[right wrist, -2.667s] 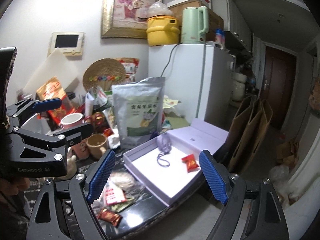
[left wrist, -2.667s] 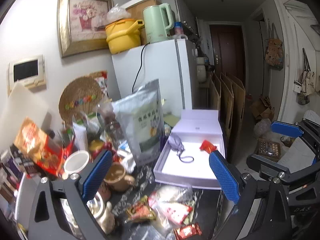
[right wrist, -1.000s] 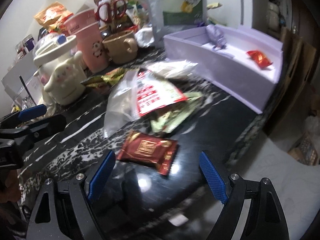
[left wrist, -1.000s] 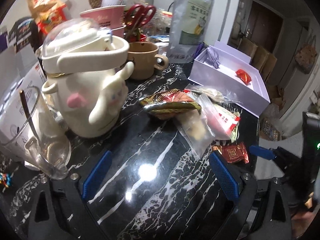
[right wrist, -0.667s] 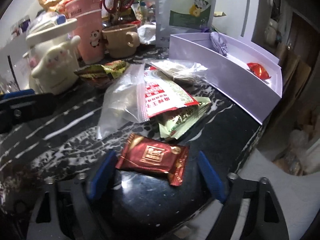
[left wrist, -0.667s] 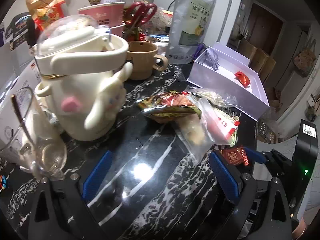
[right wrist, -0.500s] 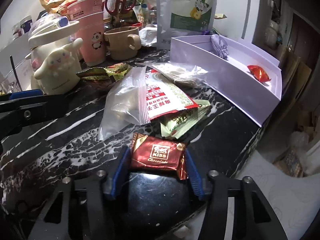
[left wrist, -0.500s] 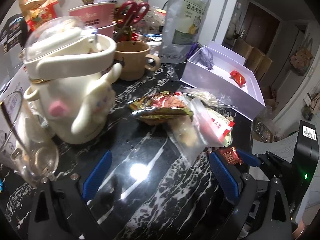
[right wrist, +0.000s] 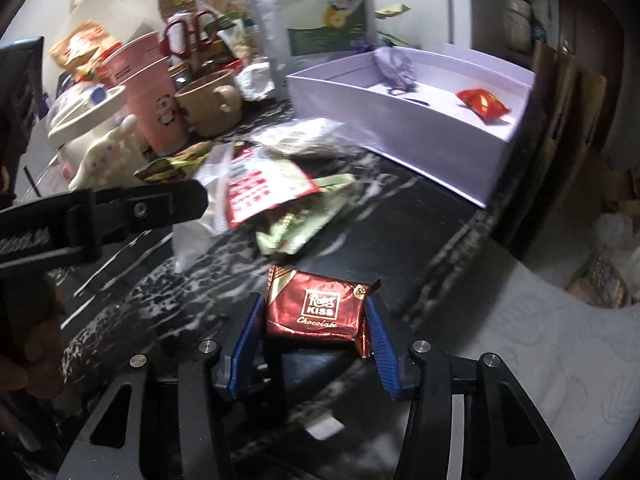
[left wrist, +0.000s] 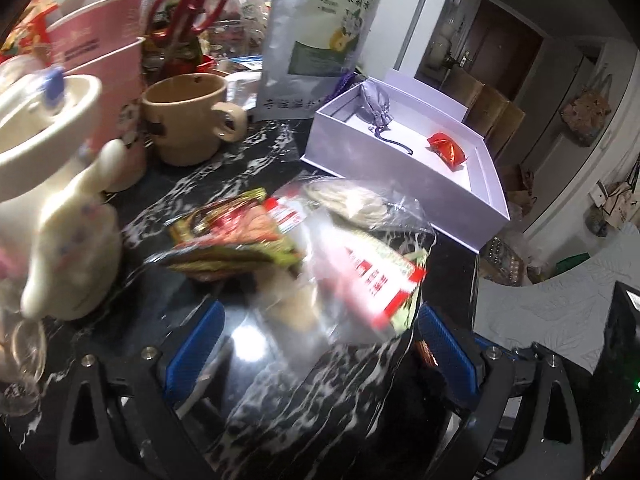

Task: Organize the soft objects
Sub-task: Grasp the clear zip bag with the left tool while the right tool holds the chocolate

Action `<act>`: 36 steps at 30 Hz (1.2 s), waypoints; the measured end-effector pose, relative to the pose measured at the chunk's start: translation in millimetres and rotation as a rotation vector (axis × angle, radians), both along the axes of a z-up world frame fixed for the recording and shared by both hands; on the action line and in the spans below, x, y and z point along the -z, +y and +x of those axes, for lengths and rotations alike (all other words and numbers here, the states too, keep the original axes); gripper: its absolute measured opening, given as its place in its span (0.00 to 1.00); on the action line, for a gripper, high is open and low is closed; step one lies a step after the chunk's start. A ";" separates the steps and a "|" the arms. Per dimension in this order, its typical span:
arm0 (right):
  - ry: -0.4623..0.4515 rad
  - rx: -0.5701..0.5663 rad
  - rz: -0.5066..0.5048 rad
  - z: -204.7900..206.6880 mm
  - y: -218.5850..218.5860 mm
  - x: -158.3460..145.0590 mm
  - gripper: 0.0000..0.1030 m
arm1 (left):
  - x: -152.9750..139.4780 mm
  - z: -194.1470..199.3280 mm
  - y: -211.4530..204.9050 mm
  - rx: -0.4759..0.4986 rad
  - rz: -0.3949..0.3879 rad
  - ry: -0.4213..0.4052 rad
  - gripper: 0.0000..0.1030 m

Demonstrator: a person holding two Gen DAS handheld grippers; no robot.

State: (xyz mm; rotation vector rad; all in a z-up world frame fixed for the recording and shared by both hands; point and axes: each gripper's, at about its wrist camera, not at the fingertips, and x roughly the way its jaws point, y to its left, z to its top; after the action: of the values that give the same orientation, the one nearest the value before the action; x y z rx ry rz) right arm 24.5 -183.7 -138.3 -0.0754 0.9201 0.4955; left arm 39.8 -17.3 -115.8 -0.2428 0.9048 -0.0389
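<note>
My right gripper (right wrist: 314, 322) is shut on a dark red chocolate packet (right wrist: 316, 308) and holds it just above the black marble counter (right wrist: 400, 216). My left gripper (left wrist: 318, 338) is open, low over the counter, its jaws around the near end of a clear zip bag with a red and white label (left wrist: 356, 276). A green and red snack packet (left wrist: 232, 240) lies left of the bag. An open lilac box (left wrist: 420, 184) behind holds a grey pouch (left wrist: 376, 106) and a red candy (left wrist: 446, 150). The box also shows in the right wrist view (right wrist: 404, 120).
A white bunny jug (left wrist: 52, 200), a tan mug (left wrist: 188, 120), a pink cup (left wrist: 104, 60) with red scissors (left wrist: 184, 4) and a tall silver tea bag (left wrist: 324, 32) stand at the back left. The counter edge drops off at the right (right wrist: 472, 232).
My right gripper closed on the chocolate packet and lifted it slightly. My left gripper moved forward and right onto the clear zip bag.
</note>
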 end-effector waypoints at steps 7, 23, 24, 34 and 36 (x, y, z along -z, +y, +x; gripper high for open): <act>0.006 0.022 0.015 7.3 -13.2 -1.4 0.49 | 14.3 15.9 6.2 -0.069 0.047 0.058 0.91; -0.026 -0.009 0.046 -3.9 -10.8 -8.4 0.49 | 25.2 -15.8 19.2 -0.050 -0.043 0.109 0.49; -0.025 -0.011 0.049 -4.9 -10.6 -8.5 0.49 | 24.7 -19.9 18.3 -0.051 -0.040 0.110 0.49; -0.024 -0.064 0.066 -16.1 -2.6 -4.8 0.49 | 20.7 -63.6 15.4 -0.064 0.097 0.151 0.50; -0.024 -0.073 0.066 -18.1 -0.2 -4.5 0.49 | 24.5 -63.0 20.4 -0.067 0.078 0.163 0.54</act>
State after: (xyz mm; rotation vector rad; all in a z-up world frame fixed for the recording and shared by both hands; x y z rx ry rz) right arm 6.4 -183.8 -133.7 -0.0556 0.8793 0.5911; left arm -23.2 3.1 -140.3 -0.2055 1.0578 0.0790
